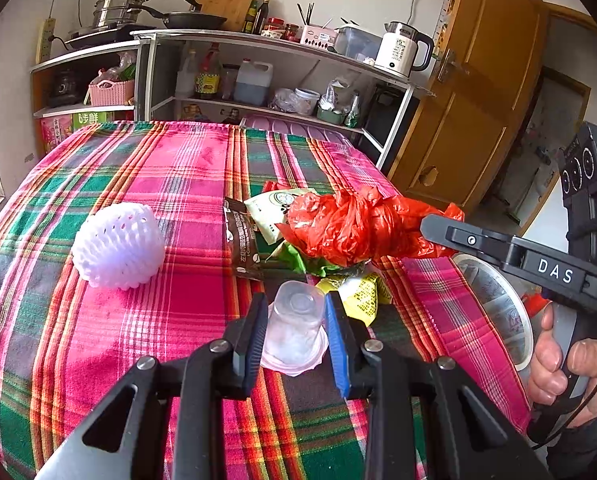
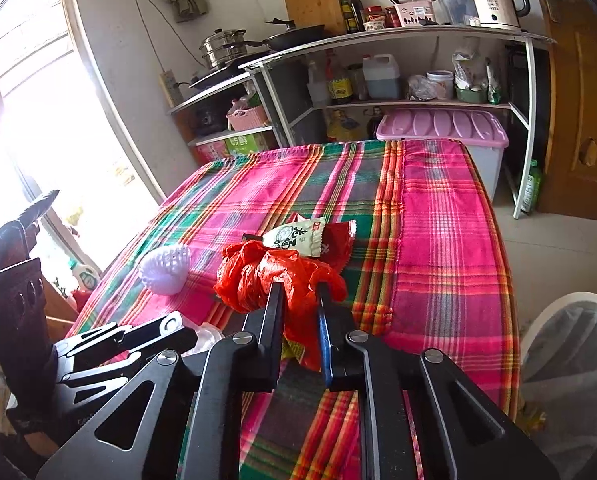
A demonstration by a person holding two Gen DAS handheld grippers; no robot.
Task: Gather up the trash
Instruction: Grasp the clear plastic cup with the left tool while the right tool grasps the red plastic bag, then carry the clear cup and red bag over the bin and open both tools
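While the left gripper [image 1: 296,320] pinches a clear plastic cup [image 1: 294,330] near the tabletop's [image 1: 158,184] near edge, the right gripper [image 2: 300,300] clamps a crumpled red plastic bag [image 2: 266,276] above the wrappers [image 1: 266,208]. A white foam net [image 1: 118,246] lies toward the left edge.

Bright daylight, window [image 2: 38,120] blown out w/ glare; heavy fisheye warp, dark vignette at corners.

Trash bin [image 2: 570,364] cut by frame edge
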